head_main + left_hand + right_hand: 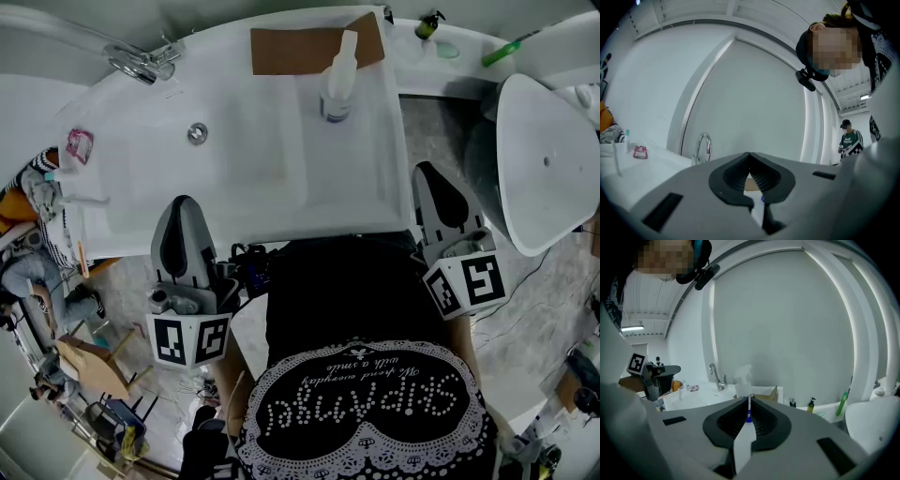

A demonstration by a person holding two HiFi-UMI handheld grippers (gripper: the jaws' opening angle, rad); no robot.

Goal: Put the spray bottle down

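Note:
The spray bottle, white with a trigger head and a dark base, stands upright on the white counter to the right of the basin. No gripper touches it. My right gripper is held back at the counter's front edge, jaws together and empty. In the right gripper view the bottle rises just beyond the closed tips of that gripper. My left gripper is shut and empty at the front left of the basin. In its own view my left gripper points level toward the tap.
A brown cardboard sheet lies behind the bottle. The tap and the drain belong to the basin. A pink packet lies at the left. A dark pump bottle and a green bottle stand far right, near a white oval fixture.

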